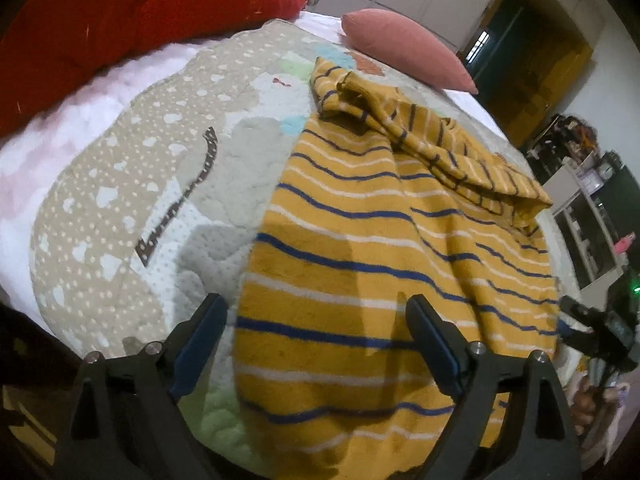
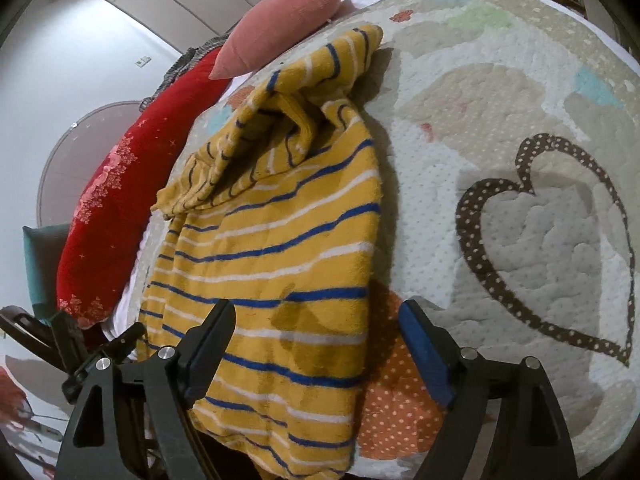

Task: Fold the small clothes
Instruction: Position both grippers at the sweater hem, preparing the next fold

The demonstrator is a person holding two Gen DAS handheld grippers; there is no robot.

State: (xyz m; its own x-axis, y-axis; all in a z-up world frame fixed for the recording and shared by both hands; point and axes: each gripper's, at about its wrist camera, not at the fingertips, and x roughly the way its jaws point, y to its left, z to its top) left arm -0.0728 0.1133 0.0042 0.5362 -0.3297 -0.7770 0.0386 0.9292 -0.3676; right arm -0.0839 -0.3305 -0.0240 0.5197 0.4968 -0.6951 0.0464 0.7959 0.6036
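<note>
Quilted and pale, a patchwork play mat [image 1: 168, 184] covers the bed, and everything else is best placed against it. On the mat lies the striped garment [image 1: 360, 264], mustard yellow with blue and white bands, spread mostly flat with its near hem hanging over the mat's front edge. At its far end the cloth is bunched into a rumpled fold [image 1: 432, 144] of narrower stripes, lying across the wider body of the piece.

Beyond the mat's far edge rests a pink cushion [image 1: 404, 46], and along the mat's side runs a long red bolster [image 1: 132, 8] with a pale flower print; the right wrist view shows both again, cushion [image 2: 280, 24] and bolster [image 2: 108, 216]. A brown dotted heart [image 2: 548, 248] is stitched into the mat, well apart from the garment [image 2: 280, 264], and an orange dotted patch [image 2: 400, 396] sits just beside the garment's near corner.

The left hand-held gripper [image 1: 316, 344] hovers over the near part of the mat with its jaws spread wide; one blue-padded finger is above bare mat, the other above the yellow cloth, and nothing is held between them. The right hand-held gripper [image 2: 316, 348] is likewise spread wide and grips nothing, one finger over the garment, the other over the orange patch. In the left wrist view the right hand-held gripper [image 1: 600, 332] shows partly at the mat's other side.
</note>
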